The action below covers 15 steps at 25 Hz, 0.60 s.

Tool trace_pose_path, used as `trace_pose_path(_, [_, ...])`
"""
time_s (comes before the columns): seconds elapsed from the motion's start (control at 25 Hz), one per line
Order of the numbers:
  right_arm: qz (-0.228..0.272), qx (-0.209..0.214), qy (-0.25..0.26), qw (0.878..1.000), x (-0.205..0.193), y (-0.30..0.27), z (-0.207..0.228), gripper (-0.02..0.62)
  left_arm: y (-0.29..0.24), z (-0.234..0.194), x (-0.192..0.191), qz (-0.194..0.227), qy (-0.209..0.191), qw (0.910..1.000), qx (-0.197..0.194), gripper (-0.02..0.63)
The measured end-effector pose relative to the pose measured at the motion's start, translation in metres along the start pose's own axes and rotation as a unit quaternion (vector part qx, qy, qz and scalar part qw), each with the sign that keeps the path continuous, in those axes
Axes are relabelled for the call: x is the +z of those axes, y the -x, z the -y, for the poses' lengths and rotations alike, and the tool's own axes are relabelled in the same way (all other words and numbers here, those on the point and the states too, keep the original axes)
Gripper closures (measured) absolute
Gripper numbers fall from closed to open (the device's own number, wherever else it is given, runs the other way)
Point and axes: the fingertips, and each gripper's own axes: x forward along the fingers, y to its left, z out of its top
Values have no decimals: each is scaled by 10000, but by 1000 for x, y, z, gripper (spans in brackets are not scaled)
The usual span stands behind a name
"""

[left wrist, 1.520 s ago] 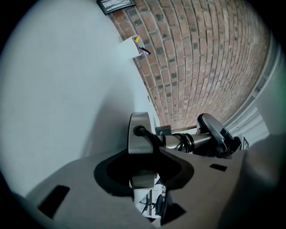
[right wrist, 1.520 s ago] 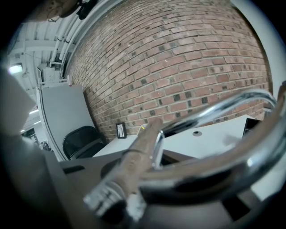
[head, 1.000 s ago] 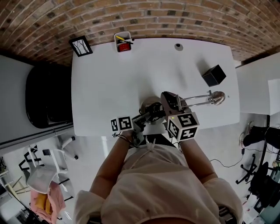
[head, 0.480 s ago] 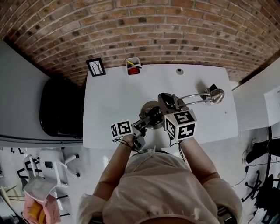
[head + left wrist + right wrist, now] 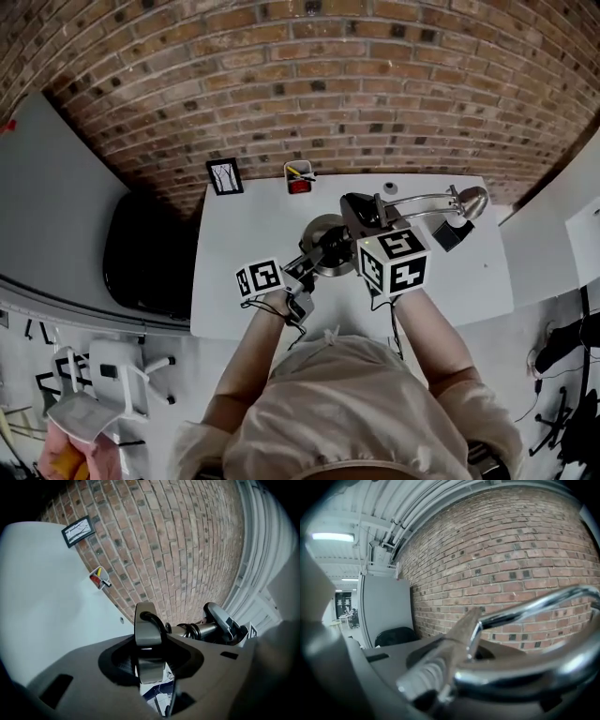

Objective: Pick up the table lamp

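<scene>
Head view: the table lamp (image 5: 326,246) hangs over the white table (image 5: 234,272). Its chrome arm (image 5: 422,200) reaches right, above a black box (image 5: 452,235). The left gripper (image 5: 314,258) and the right gripper (image 5: 364,216) both meet it.

Left gripper view: the jaws clamp a grey metal part of the lamp.

Right gripper view: the jaws pinch the chrome arm, with the brick wall (image 5: 511,541) beyond.

A white table (image 5: 234,234) stands against a brick wall (image 5: 281,84), beside a grey partition (image 5: 56,197).
</scene>
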Motion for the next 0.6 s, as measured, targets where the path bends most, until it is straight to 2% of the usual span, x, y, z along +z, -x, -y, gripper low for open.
trace_pose_path(0.24, [35,79,108,9999,16,0,-5,555,2,13,8,55,-41,10000,-67,456])
trace_pose_path(0.6, [-44,85,50,9999,10,-2,-2,556,3,7,4,1,47,10000,16,456])
